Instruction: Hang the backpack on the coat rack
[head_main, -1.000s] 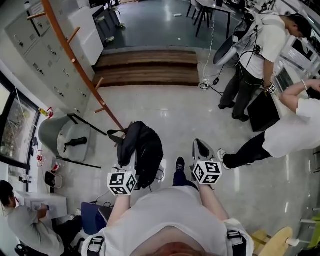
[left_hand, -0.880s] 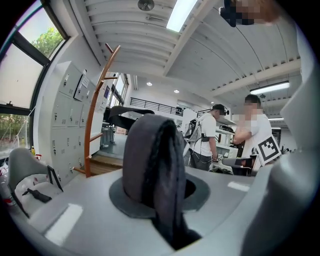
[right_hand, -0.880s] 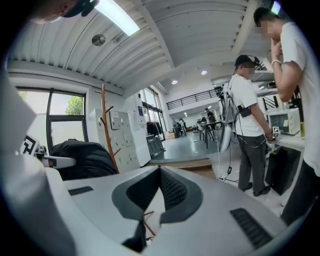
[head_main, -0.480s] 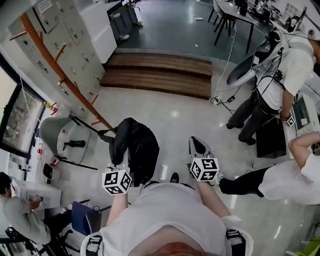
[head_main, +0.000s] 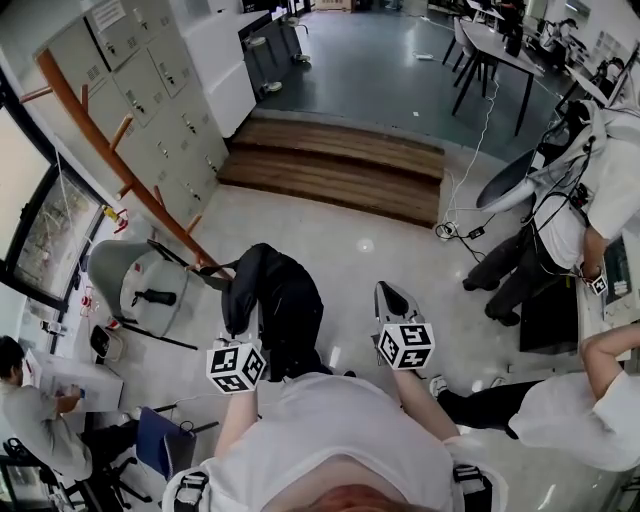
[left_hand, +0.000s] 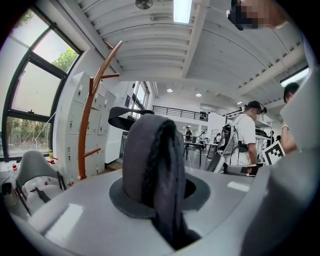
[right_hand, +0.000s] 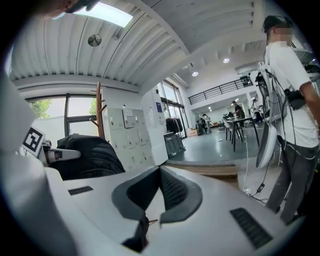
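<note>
The black backpack (head_main: 280, 305) hangs off the floor in front of me, and my left gripper (head_main: 262, 320) is shut on its dark grey strap (left_hand: 152, 170), which fills the gap between the jaws in the left gripper view. The orange wooden coat rack (head_main: 110, 150) leans up at the left, beside the lockers, and shows as a curved pole (left_hand: 86, 125) in the left gripper view. My right gripper (head_main: 392, 297) is held level to the right of the backpack with its pads together (right_hand: 160, 175) and nothing between them. The right gripper view shows the backpack (right_hand: 90, 156) at its left.
Grey lockers (head_main: 150, 70) line the wall behind the rack. A grey tilted chair (head_main: 125, 280) on a black frame stands at the rack's foot. Wooden steps (head_main: 340, 170) lie ahead. People stand at the right (head_main: 580, 200) and one sits at lower left (head_main: 30, 420). A cable (head_main: 465, 232) crosses the floor.
Both grippers and the backpack have travelled across the floor toward the rack side. The rack and lockers now take up more of the upper left, and the people at the right have slid outward.
</note>
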